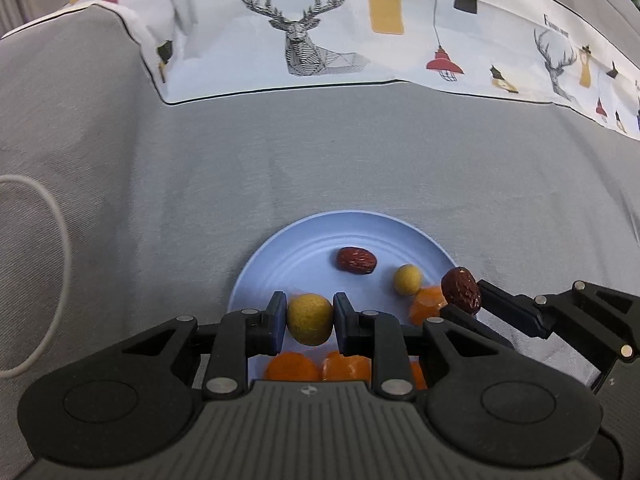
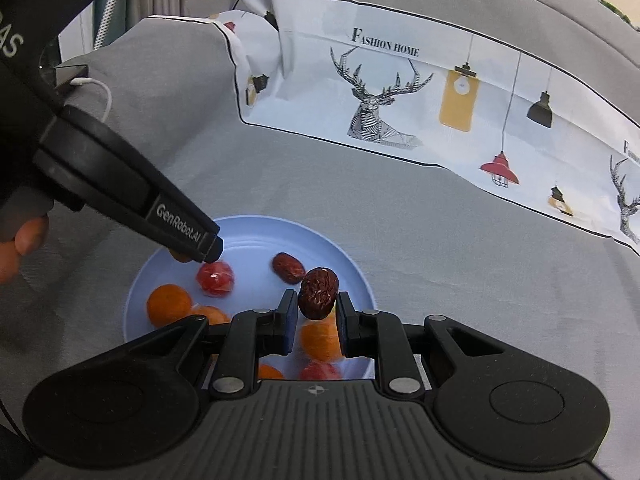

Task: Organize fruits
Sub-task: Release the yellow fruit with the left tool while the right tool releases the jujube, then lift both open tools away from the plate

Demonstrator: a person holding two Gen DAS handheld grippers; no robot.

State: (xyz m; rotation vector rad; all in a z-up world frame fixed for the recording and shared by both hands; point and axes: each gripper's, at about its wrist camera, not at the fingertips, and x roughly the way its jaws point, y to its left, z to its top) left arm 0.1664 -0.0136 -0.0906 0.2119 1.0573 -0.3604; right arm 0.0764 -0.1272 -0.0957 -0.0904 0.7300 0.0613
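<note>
Left hand-held gripper (image 1: 310, 320) clamps a yellow fruit (image 1: 310, 319), hiding oranges (image 1: 294, 366); right hand-held gripper (image 2: 318, 312) pinches a date (image 2: 318, 293).

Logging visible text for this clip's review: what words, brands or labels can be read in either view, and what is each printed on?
"FASHION HOME": printed cloth, above the deer head; also in the left wrist view.
"GenRobot.AI": side of the left gripper, seen from the right wrist camera.
"AS": end of a cut-off word on the dark curved band, top left.
A second "F..." print at the cloth's right edge is cut off.
</note>
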